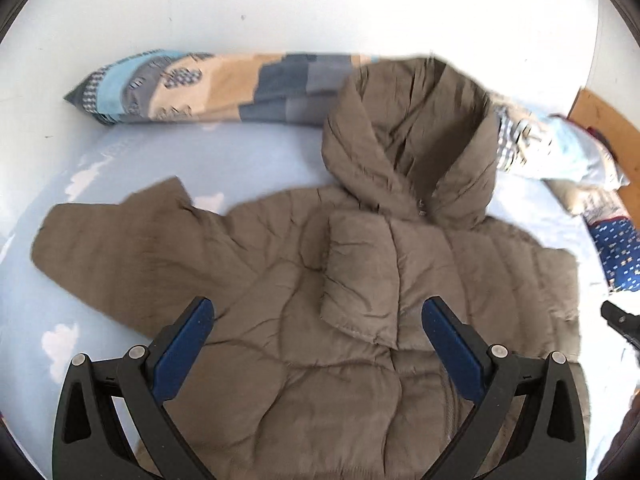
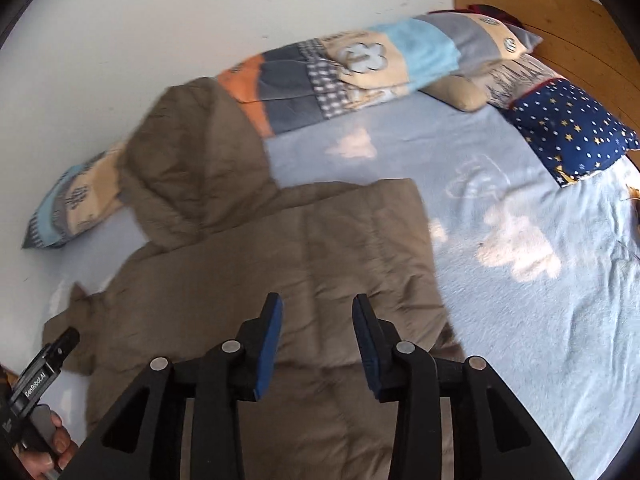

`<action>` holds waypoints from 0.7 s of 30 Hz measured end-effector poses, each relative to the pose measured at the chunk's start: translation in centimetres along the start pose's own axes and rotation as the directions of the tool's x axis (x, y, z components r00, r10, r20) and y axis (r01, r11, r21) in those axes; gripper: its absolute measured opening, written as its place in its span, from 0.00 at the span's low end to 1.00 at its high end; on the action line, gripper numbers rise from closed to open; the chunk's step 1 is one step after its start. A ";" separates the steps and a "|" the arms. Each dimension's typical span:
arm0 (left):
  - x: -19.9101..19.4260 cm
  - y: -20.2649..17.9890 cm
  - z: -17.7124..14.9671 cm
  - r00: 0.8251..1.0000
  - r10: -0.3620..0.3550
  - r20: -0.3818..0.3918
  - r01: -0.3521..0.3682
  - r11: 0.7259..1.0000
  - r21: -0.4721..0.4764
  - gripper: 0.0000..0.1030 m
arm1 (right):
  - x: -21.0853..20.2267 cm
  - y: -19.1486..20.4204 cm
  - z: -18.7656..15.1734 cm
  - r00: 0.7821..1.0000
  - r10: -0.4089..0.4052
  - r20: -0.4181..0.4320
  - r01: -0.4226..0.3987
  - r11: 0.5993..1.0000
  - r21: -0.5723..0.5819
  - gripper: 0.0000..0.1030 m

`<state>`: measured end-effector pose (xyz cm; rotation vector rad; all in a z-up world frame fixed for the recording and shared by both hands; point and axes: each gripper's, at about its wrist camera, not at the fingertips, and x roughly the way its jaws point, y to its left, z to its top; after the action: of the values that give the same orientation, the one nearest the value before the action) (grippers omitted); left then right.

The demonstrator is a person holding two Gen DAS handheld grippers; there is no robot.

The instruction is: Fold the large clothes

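In the left wrist view, a brown quilted hooded puffer jacket [image 1: 340, 280] is seen spread front-up on a light blue bedsheet with white cloud shapes [image 1: 240, 160], its hood toward the wall and one sleeve stretched out to the left. A long patchwork bolster pillow in blue, grey and beige [image 1: 200, 84] is laid along the white wall [image 1: 280, 0] just behind the hood, and a navy pillow with small dots [image 1: 618, 252] lies beyond the jacket's right side. The left gripper [image 1: 318, 320] is held over the jacket's chest with its blue pads spread wide, released, nothing between them. In the right wrist view, the right gripper [image 2: 317, 316] is held over the jacket's folded right side, its jaws partly parted and gripping nothing. A navy star-patterned pillow [image 2: 572, 132] lies well to the right of the jacket against a wooden headboard [image 2: 560, 12]. At the jacket's lower left the other tool is seen, marked "GenRobot.AI".
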<state>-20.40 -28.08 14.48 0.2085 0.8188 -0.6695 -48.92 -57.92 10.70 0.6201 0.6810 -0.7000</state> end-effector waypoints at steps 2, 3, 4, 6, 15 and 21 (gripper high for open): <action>-2.4 1.0 -0.3 1.000 0.001 0.018 -0.001 1.000 -0.008 1.00 | -1.1 0.9 -0.8 1.000 0.025 0.003 -0.025 1.000 0.009 0.42; -3.2 1.4 -0.7 1.000 0.007 0.022 -0.007 1.000 -0.015 1.00 | -1.4 1.4 -1.3 0.999 0.038 -0.001 -0.038 0.999 0.009 0.43; -3.9 2.1 -1.0 1.000 0.018 0.021 -0.017 0.999 -0.028 1.00 | -1.5 2.0 -1.6 0.999 0.050 -0.006 -0.050 0.999 0.000 0.44; -4.4 3.9 -1.3 0.999 0.035 0.001 -0.034 0.997 -0.066 1.00 | -1.0 3.4 -1.8 0.998 0.059 -0.007 -0.060 0.997 -0.047 0.44; -0.1 9.7 -2.2 0.992 0.116 -0.053 -0.124 0.977 -0.171 1.00 | 6.0 6.5 -2.7 0.999 -0.023 -0.022 0.018 0.977 -0.210 0.44; 1.7 10.2 -1.5 0.989 0.142 -0.050 -0.149 0.971 -0.185 1.00 | 10.6 6.4 -4.0 0.988 -0.108 -0.111 0.077 0.965 -0.251 0.44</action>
<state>-14.11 -20.26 11.43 0.1079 0.8879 -0.4486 -39.47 -55.05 2.25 0.4064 0.9025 -0.6544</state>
